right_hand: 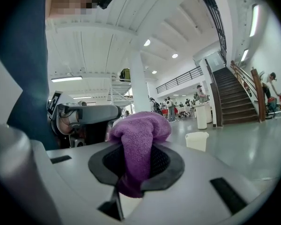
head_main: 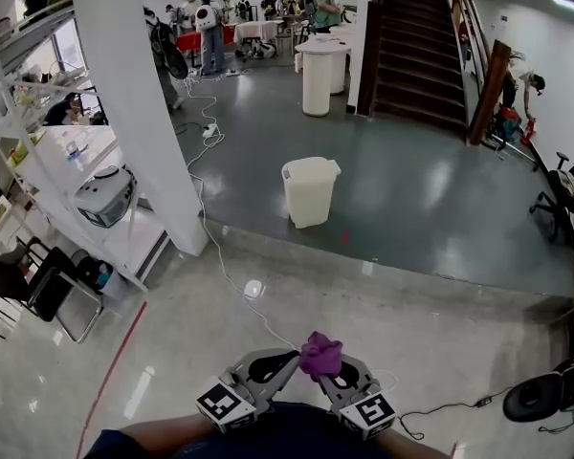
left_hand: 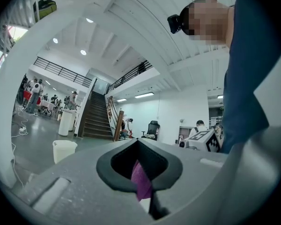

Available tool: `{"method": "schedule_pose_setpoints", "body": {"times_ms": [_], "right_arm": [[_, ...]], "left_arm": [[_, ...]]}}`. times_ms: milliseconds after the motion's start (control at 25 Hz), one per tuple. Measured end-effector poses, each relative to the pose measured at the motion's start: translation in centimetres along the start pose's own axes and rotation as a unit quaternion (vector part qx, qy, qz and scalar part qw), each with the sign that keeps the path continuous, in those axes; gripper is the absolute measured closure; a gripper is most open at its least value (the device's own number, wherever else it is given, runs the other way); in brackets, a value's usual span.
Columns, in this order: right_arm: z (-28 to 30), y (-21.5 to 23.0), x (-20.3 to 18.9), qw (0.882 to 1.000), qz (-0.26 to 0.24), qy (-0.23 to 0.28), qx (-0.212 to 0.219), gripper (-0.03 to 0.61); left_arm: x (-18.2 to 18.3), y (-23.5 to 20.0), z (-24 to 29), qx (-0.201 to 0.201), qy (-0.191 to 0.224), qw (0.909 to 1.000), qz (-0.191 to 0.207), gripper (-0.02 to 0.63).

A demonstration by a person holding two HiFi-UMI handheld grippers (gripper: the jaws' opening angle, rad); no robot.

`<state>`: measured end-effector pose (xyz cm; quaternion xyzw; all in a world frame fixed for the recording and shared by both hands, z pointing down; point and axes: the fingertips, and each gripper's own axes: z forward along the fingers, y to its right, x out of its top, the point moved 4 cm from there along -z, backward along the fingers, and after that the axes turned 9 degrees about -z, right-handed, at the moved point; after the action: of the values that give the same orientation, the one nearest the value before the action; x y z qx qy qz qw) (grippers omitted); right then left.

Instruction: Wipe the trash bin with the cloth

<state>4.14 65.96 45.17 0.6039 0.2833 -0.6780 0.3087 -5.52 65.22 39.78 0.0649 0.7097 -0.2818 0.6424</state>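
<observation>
A white trash bin (head_main: 309, 191) with a lid stands on the dark floor several steps ahead; it also shows small and far off as the bin (left_hand: 64, 150) in the left gripper view and the bin (right_hand: 196, 140) in the right gripper view. A purple cloth (head_main: 320, 354) is bunched between both grippers, close to my body. My left gripper (head_main: 289, 361) is shut on a thin edge of the cloth (left_hand: 141, 182). My right gripper (head_main: 327, 375) is shut on the thick bunch of cloth (right_hand: 138, 146), which bulges above its jaws.
A wide white pillar (head_main: 143, 103) rises at the left, with a shelf unit (head_main: 103, 196) and a black chair (head_main: 29, 285) beside it. A white cable (head_main: 220, 256) runs across the floor. A staircase (head_main: 416, 46) lies beyond the bin, an office chair (head_main: 564, 189) at the right.
</observation>
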Motion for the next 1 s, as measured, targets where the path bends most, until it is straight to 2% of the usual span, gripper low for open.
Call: {"method": "schedule_pose_setpoints", "body": {"times_ms": [200, 400, 640, 760, 1000], "right_arm": [[2.0, 2.1, -0.4, 1.000, 0.004, -0.005, -0.001, 0.500], [6.4, 5.7, -0.3, 1.000, -0.004, -0.016, -0.014, 0.500], [15.8, 11.3, 0.6, 0.999, -0.014, -0.024, -0.047, 0.500], [20.7, 14.5, 1.3, 0.997, -0.009, -0.030, -0.072, 0.500], [30.4, 19.7, 2.9, 0.994, 0.007, -0.040, -0.103, 0.500]], "left_arm": [[0.3, -2.4, 2.0, -0.002, -0.002, 1.0000, -0.003, 0.626], [1.3, -7.6, 4.2, -0.015, 0.005, 0.9998, -0.013, 0.626], [4.7, -18.4, 8.0, -0.039, 0.016, 0.9990, -0.011, 0.626], [7.0, -23.9, 10.2, -0.056, 0.012, 0.9983, 0.001, 0.626], [11.1, -34.4, 13.6, -0.086, -0.001, 0.9963, -0.002, 0.626]]}}
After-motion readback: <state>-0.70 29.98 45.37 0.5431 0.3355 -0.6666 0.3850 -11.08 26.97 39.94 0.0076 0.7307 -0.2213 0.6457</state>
